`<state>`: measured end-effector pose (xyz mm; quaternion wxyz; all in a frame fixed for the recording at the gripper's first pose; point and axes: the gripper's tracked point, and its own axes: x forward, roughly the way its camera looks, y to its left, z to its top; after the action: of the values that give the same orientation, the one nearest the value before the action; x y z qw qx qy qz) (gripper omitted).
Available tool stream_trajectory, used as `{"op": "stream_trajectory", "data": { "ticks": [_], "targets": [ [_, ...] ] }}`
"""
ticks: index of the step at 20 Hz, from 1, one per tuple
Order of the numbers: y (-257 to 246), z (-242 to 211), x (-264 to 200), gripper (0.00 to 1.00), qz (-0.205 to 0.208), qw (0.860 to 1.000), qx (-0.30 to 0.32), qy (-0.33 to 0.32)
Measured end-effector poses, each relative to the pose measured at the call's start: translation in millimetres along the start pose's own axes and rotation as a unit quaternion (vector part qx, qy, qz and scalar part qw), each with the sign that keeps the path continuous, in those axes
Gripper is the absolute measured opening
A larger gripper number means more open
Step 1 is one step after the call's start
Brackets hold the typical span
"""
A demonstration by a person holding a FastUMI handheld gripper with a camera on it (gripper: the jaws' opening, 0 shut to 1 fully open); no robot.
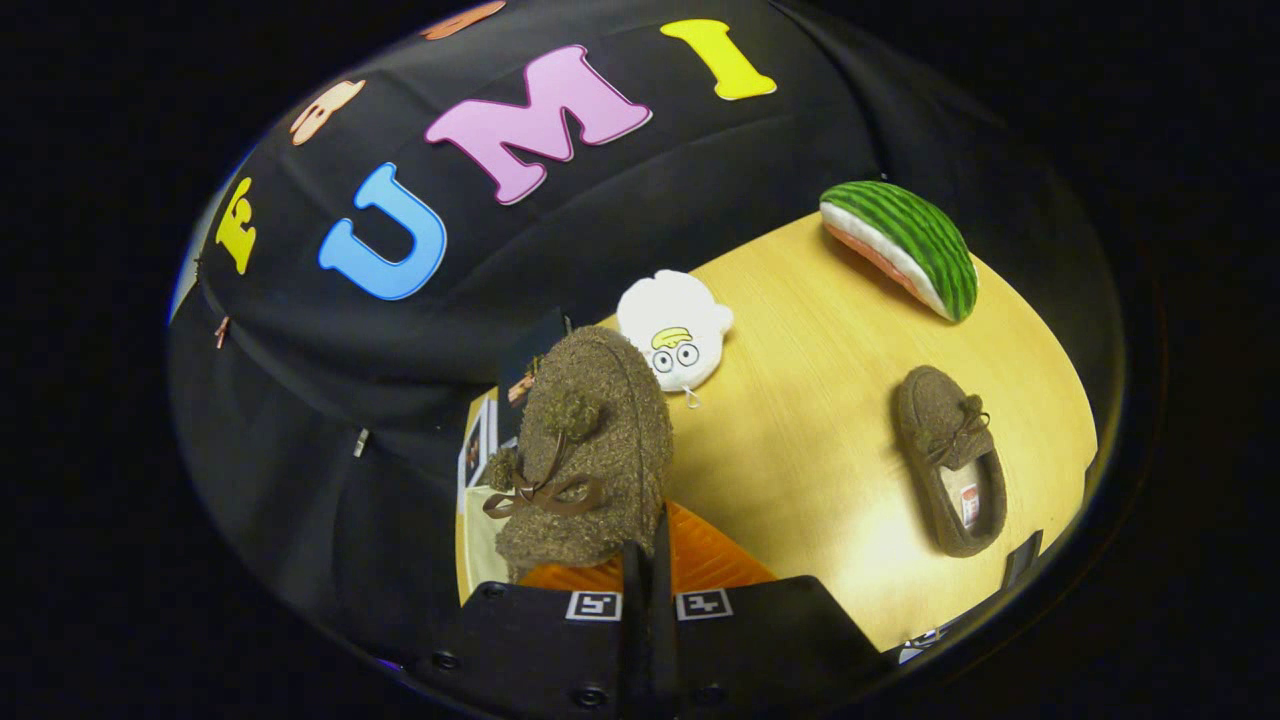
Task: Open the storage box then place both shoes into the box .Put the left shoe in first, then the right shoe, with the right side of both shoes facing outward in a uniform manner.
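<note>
A brown fuzzy slipper (590,440) with a bow and pompoms hangs above the table, toe pointing away from me. My gripper (647,585) is shut on its near edge, with the fingers almost touching. An orange ribbed surface (710,560), apparently its sole, shows just beyond the fingers on the right. The second brown slipper (950,465) lies flat on the wooden table (800,450), off to the right beyond the fingers, its opening facing up. Behind and left of the held slipper I see part of a pale box (478,520) with a dark flap (530,355), mostly hidden by the slipper.
A white plush toy with a cartoon face (672,340) lies on the table just beyond the held slipper. A watermelon-slice plush (900,245) sits at the far right of the table, near the cloth wall.
</note>
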<state>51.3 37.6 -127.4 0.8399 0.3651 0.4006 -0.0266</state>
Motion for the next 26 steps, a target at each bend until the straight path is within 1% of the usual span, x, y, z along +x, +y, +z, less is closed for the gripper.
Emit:
{"op": "stream_trajectory", "data": {
  "ticks": [3, 5, 7, 11, 13, 16, 19, 22, 26],
  "targets": [
    [43.6, -7.7, -0.6, 0.05, 0.031, 0.999, 0.013, 0.014],
    [66.7, -22.1, 6.0, 0.05, 0.044, 0.999, 0.016, 0.028],
    [89.1, -40.7, 12.1, 0.05, 0.054, 0.997, 0.006, 0.046],
    [119.3, -83.7, 30.4, 0.05, 0.062, 0.995, -0.020, 0.078],
    [124.3, -97.8, 39.8, 0.05, 0.060, 0.994, -0.041, 0.079],
    [116.1, -119.3, 52.9, 0.05, 0.041, 0.993, -0.072, 0.081],
    [108.7, -136.4, 70.0, 0.05, 0.024, 0.992, -0.080, 0.093],
    [96.3, -147.1, 83.9, 0.05, -0.006, 0.990, -0.095, 0.101],
    [101.3, -160.1, 97.7, 0.06, -0.007, 0.988, -0.094, 0.120]
  ]
}}
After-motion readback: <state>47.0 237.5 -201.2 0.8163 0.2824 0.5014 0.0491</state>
